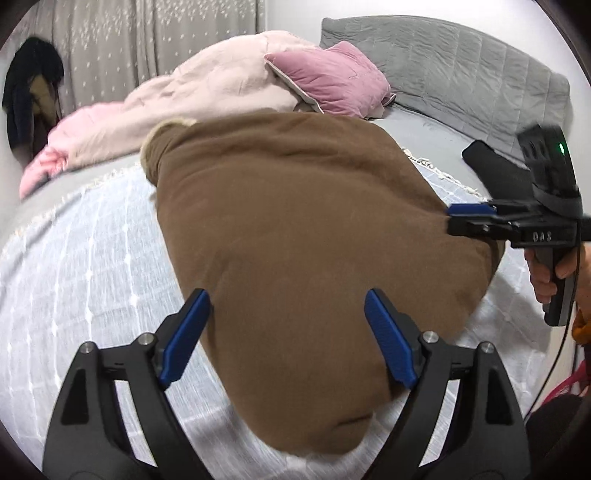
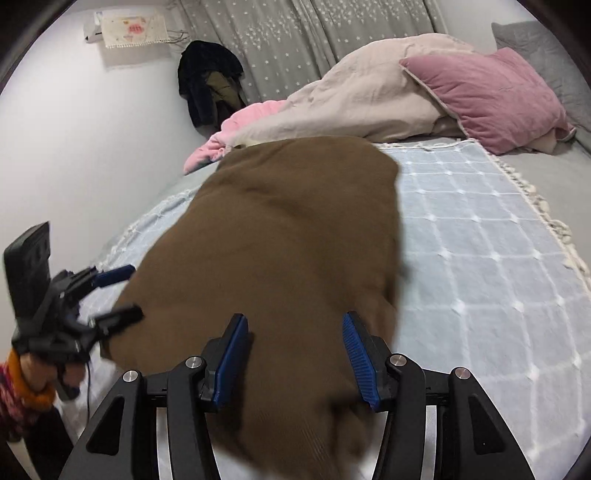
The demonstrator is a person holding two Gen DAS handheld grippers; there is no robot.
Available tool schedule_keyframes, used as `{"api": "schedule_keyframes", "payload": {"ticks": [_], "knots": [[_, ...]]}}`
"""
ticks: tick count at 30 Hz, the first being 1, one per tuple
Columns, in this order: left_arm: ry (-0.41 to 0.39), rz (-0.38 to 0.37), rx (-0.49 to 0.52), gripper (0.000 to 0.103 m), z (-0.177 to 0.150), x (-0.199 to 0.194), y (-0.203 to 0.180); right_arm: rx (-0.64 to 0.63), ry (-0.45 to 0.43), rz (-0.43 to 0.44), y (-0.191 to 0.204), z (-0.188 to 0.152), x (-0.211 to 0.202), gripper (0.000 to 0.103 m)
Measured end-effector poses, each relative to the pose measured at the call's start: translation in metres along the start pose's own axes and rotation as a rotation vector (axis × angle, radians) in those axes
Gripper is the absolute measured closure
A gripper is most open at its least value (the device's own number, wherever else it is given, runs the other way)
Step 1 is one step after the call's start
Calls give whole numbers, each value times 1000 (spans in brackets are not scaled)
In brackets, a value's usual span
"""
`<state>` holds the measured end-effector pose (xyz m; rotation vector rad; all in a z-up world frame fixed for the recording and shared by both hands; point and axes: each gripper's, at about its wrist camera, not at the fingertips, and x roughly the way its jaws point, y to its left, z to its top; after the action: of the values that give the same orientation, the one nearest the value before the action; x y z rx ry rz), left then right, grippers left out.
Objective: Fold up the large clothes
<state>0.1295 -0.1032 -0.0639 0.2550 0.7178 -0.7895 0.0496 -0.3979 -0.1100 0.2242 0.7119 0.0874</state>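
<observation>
Nearest to me in the L wrist view: my left gripper (image 1: 286, 338), blue pads spread wide apart, nothing between them but the brown garment (image 1: 295, 229) lying below/ahead. Can't tell if the pads touch the fabric. In the R wrist view my right gripper (image 2: 293, 356) is also spread, gap a bit narrower, brown garment (image 2: 280, 251) under and between the fingers; no pinch on cloth that I can see.

Garment is a big brown piece, spread flat-ish w/ soft bulges on the light blue grid throw (image 2: 480, 236) that covers the near part of the bed. Near end of it runs under both grippers; far end has a pale furry trim (image 1: 166, 129) at the far-left corner in the L view.

From the L cam, the right gripper (image 1: 467, 218) sits at the garment's right edge, fingers looking close together there, but the R cam shows them apart, so I go w/ that. From the R cam, the left gripper (image 2: 118, 293) is at the garment's left edge, fingers apart.

Further back: throw's tasselled fringe (image 2: 532, 192), then grey sheet (image 1: 417, 125), a dark flat object (image 1: 495, 170) on it. Behind: pale pink duvet (image 2: 354, 99) heaped, mauve pillow (image 2: 487, 96) leaning on it, grey quilted headboard (image 1: 461, 66). Farthest: star curtain (image 2: 295, 33), dark coat hanging (image 2: 207, 77).
</observation>
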Motion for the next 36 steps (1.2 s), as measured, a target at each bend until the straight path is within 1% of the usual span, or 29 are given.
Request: {"api": "schedule_keyframes", "payload": {"ticks": [1, 2, 3, 5, 6, 8, 9, 11, 13, 14, 16, 17, 18, 19, 21, 23, 24, 26, 27, 29, 31, 33, 35, 36], "knots": [[8, -3, -2, 16, -1, -2, 1, -7, 4, -25, -2, -4, -6, 41], [21, 4, 4, 14, 1, -4, 1, 0, 31, -68, -5, -4, -12, 34], [36, 32, 6, 14, 4, -8, 2, 14, 42, -76, -10, -5, -16, 30], [58, 95, -6, 13, 11, -13, 2, 29, 41, -71, -13, -3, -27, 29], [77, 135, -23, 13, 17, -15, 5, 28, 43, -86, -14, 1, -32, 28], [101, 149, -60, 13, 22, -17, 10, 29, 47, -110, -13, 10, -37, 24], [118, 132, -86, 13, 25, -17, 15, 36, 49, -113, -14, 15, -38, 23], [172, 73, -147, 13, 32, -12, 28, 93, 54, -86, -18, 28, -38, 22], [224, 24, -211, 12, 38, -3, 42, 178, 68, -22, -27, 39, -37, 21], [247, 5, -241, 12, 41, 2, 49, 245, 81, 5, -35, 46, -34, 21], [288, -35, -317, 12, 44, 16, 67, 342, 116, 35, -46, 54, -25, 19], [308, -58, -360, 12, 45, 26, 76, 388, 141, 64, -53, 58, -18, 19], [332, -89, -425, 12, 44, 37, 89, 425, 173, 98, -60, 61, -8, 19], [342, -121, -468, 12, 43, 45, 95, 461, 203, 114, -67, 63, 3, 19], [367, -222, -584, 12, 35, 63, 112, 507, 234, 113, -78, 65, 18, 19], [396, -288, -646, 12, 28, 77, 119, 557, 273, 143, -88, 62, 34, 19], [399, -329, -681, 12, 23, 84, 122, 588, 292, 158, -94, 60, 42, 19], [385, -385, -722, 12, 15, 91, 125, 652, 334, 213, -106, 53, 61, 19], [378, -420, -747, 12, 11, 95, 127, 669, 344, 241, -109, 51, 67, 19], [365, -464, -779, 10, 4, 101, 129, 713, 360, 313, -115, 45, 81, 18], [354, -529, -830, 8, -8, 110, 133, 736, 366, 354, -118, 41, 91, 14], [351, -617, -908, 7, -23, 122, 136, 756, 366, 401, -118, 36, 105, 14], [347, -691, -971, 7, -33, 131, 138, 749, 345, 439, -114, 37, 113, 13], [321, -709, -985, 7, -34, 132, 138, 739, 340, 445, -111, 38, 116, 14]]}}
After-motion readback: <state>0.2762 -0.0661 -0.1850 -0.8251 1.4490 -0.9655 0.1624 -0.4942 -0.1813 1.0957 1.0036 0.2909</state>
